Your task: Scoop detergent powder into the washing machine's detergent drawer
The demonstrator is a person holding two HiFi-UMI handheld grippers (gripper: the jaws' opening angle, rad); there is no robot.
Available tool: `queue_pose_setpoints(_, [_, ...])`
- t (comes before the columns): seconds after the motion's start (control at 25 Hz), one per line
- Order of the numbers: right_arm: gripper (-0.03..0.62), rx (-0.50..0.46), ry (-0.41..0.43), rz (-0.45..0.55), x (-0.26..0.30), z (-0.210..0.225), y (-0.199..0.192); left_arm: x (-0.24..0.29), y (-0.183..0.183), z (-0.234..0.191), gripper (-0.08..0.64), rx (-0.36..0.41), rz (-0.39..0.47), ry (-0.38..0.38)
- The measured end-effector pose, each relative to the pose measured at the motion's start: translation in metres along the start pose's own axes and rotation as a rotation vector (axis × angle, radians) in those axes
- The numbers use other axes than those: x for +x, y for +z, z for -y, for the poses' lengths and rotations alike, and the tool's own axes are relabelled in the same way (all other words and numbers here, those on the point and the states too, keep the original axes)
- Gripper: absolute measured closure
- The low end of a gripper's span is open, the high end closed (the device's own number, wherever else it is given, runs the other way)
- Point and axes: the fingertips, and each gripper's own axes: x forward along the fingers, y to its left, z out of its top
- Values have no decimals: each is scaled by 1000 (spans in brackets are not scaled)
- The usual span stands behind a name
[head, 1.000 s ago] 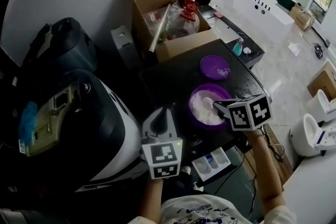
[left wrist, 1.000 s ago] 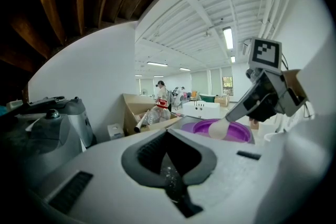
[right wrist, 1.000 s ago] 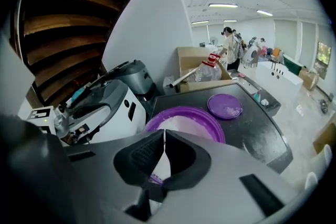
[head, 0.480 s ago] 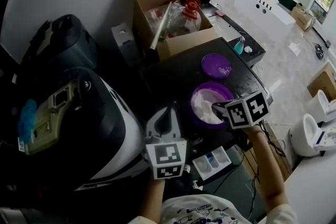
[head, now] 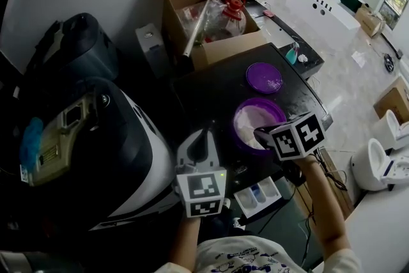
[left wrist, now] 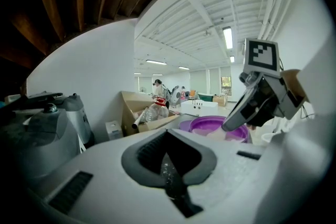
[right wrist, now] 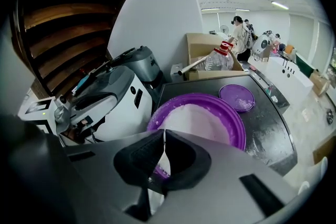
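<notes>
Farthest left stands the white-and-black rounded machine [head: 128, 163], beside the black desk [head: 211, 93]. My left gripper [head: 204, 137] hangs over the desk's near edge. Its jaws are pressed together with nothing between them, so it has no part in the scooping yet.

Just right of it, lower and closer to me than the desk top, the white detergent drawer with blue compartments [head: 241, 200] is pulled out. Its long axis runs roughly across my view, tilted a little up to the right, and the compartments sit side by side along it.

Further right, on the desk, is the round purple plastic bowl [head: 234, 124] heaped with white detergent powder [head: 255, 117]. My right gripper [head: 261, 133] reaches into it from the near right side. Its jaws are clamped on a thin white scoop handle [right wrist: 163, 162], which runs forward and down towards the powder. White on white, I cannot tell how deep the scoop's end sits or whether it is loaded. The flat round purple lid [head: 264, 78] lies beyond the bowl, clear of it.

The relation that matters is that the drawer lies behind my right jaws, back towards my body, down and to the left of the bowl. I judge the carry must come back over the bowl's near rim and drop past the desk edge. The scoop must stay level and cross the drawer's short side into one compartment. The right gripper holds the scoop, though the left sits nearer the drawer.
</notes>
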Motion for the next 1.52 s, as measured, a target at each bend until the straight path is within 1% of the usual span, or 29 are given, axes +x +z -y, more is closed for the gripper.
queue_pose_setpoints(0.32, [572,18,73,21,0,-17,3,-3,-1,-4,558,-10,1,9])
queue_pose_setpoints(0.56, [572,81,90,45,1,-13,0,-5,-2,-4,558,-10,1,16])
queue_pose_setpoints(0.76, [572,145,76,85,-2,0,-2,-4,-2,-5,558,-13,1,21])
queue_pose_setpoints(0.92, [572,223,104,131,-7,6,-2,-3,-2,-4,558,-20,-2,24])
queue_pose_setpoints(1.08, [572,302,123,215,-16,14,3,-2,0,0,558,-19,4,20])
queue_pose_setpoints(1.16, [572,354,151,270,-20,16,7,-1,3,2,558,-20,9,19])
queue_pose_setpoints(1.36, [572,524,223,408,-29,19,11,-2,10,7,558,-21,24,17])
queue_pose_setpoints(1.52, [572,648,305,475,-32,18,8,-3,15,11,558,-18,33,17])
